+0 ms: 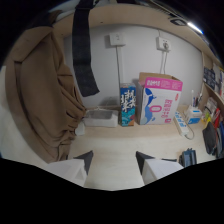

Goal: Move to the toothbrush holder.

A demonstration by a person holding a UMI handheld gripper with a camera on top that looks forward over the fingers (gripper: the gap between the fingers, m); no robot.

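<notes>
My gripper (114, 161) is open over a light wooden desktop (125, 142), with nothing between its fingers. Well beyond the fingers and to the right, near the wall, stands a small white and light-blue container (194, 115) with thin sticks rising from it. It looks like the toothbrush holder, though it is too small to be sure. It stands behind the far end of a white power strip (183, 125) and to the right of a pink and white box (161, 101).
A blue carton (128, 105) and a clear plastic tray (100, 117) stand against the white wall ahead. Brown cloth (42, 95) hangs at the left, with a dark garment (83, 50) beside it. A black object (187, 157) lies by the right finger. Shelves with items (214, 95) line the right side.
</notes>
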